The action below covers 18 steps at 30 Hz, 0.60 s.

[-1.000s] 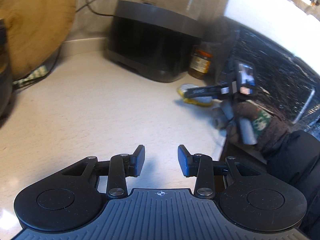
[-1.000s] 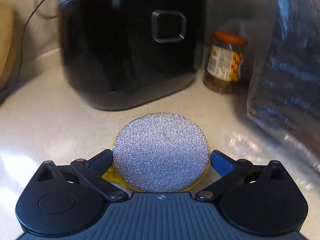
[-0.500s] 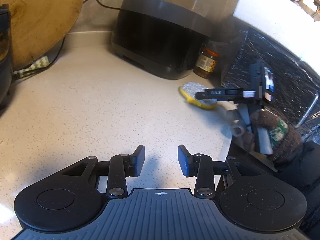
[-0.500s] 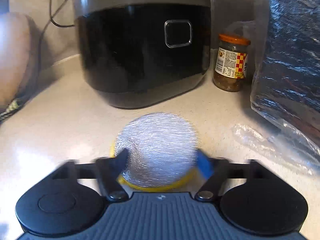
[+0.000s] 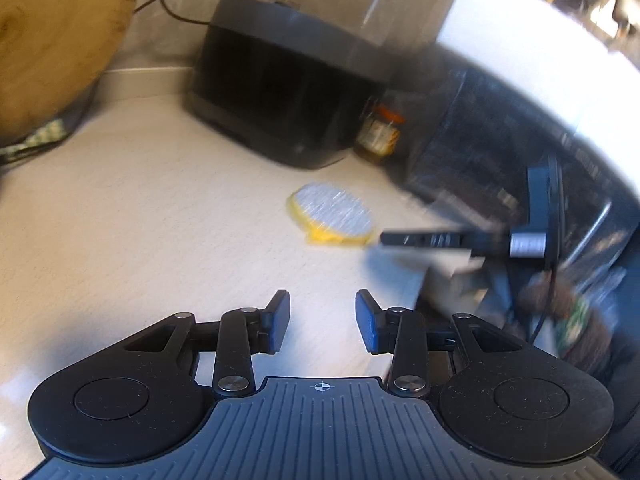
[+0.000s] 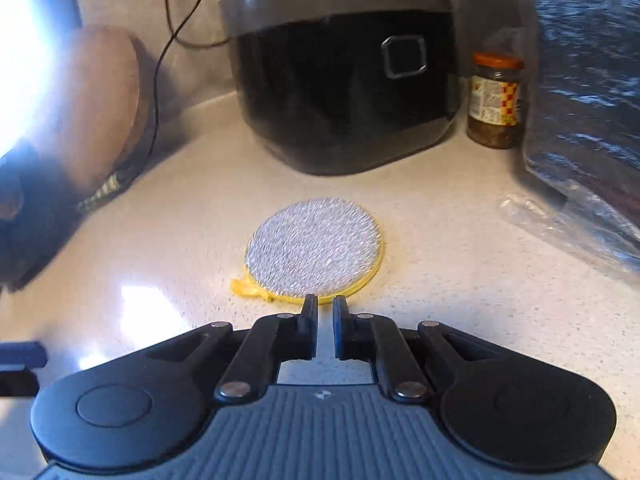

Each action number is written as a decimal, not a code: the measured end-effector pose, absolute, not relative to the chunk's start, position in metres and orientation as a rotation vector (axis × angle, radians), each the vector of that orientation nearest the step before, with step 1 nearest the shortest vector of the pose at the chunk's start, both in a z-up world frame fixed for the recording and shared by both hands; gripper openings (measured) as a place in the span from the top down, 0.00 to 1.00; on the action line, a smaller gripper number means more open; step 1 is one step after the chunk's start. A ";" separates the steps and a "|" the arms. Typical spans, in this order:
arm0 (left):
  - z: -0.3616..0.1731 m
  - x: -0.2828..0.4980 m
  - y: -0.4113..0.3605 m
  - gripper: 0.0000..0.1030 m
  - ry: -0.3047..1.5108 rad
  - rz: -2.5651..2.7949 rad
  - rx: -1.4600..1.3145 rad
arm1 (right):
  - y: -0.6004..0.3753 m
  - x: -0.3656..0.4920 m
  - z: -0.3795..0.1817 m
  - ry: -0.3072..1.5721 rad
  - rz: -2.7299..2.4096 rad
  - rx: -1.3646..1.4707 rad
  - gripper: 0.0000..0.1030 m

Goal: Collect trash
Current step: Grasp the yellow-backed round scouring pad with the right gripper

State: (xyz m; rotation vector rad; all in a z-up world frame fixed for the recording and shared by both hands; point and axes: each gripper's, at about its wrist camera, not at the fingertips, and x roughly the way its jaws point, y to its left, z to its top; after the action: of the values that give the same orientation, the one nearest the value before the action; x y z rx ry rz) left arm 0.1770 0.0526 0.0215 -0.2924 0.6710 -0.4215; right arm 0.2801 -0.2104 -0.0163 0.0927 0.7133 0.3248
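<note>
A round silver scouring pad (image 6: 314,250) with a yellow rim lies flat on the pale counter (image 6: 460,280), in front of a black rice cooker (image 6: 340,80). My right gripper (image 6: 325,304) sits just short of the pad's near edge. Its jaws are closing and stand almost together with nothing between them. In the blurred left wrist view the pad (image 5: 332,216) lies ahead to the right, with the right gripper (image 5: 384,237) reaching in from the right beside it. My left gripper (image 5: 322,316) hovers open and empty over bare counter, well short of the pad.
A black plastic bag (image 6: 592,80) and crinkled clear film (image 6: 560,224) fill the right side. An orange-lidded jar (image 6: 496,100) stands between cooker and bag. A round wooden board (image 5: 52,40) leans at the far left, with a cord behind. A gloved hand (image 5: 568,312) holds the right gripper.
The right gripper's jaws went from wide around the pad to nearly together, and the gripper drew back; the pad stayed on the counter. The left gripper stayed open with only a slight turn.
</note>
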 end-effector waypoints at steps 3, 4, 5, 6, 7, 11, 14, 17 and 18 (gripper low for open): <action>0.027 0.214 0.042 0.61 0.706 -0.478 -0.379 | -0.229 0.276 -0.007 0.684 0.298 0.139 0.92; 0.025 0.229 0.036 0.61 0.726 -0.494 -0.393 | -0.235 0.276 -0.005 0.672 0.284 0.154 0.92; 0.023 0.245 0.030 0.61 0.736 -0.502 -0.402 | -0.240 0.277 -0.003 0.659 0.269 0.164 0.92; 0.021 0.260 0.024 0.61 0.737 -0.506 -0.392 | -0.244 0.279 -0.002 0.646 0.253 0.169 0.92; 0.019 0.276 0.017 0.61 0.734 -0.503 -0.366 | -0.247 0.282 -0.003 0.638 0.239 0.171 0.92; 0.002 0.333 0.010 0.61 0.761 -0.367 -0.369 | -0.245 0.299 -0.014 0.654 0.262 0.194 0.92; -0.009 0.363 0.011 0.61 0.777 -0.338 -0.408 | -0.235 0.310 -0.024 0.659 0.305 0.200 0.92; -0.021 0.382 0.004 0.61 0.818 -0.325 -0.380 | -0.225 0.321 -0.032 0.670 0.331 0.191 0.92; -0.025 0.387 0.002 0.61 0.834 -0.323 -0.372 | -0.224 0.323 -0.034 0.669 0.339 0.193 0.92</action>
State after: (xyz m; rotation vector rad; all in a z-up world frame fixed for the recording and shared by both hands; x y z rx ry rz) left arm 0.3869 0.0020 -0.0246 -0.3721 0.8339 -0.3227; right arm 0.3230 -0.2236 -0.0343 0.1926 0.6687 0.3394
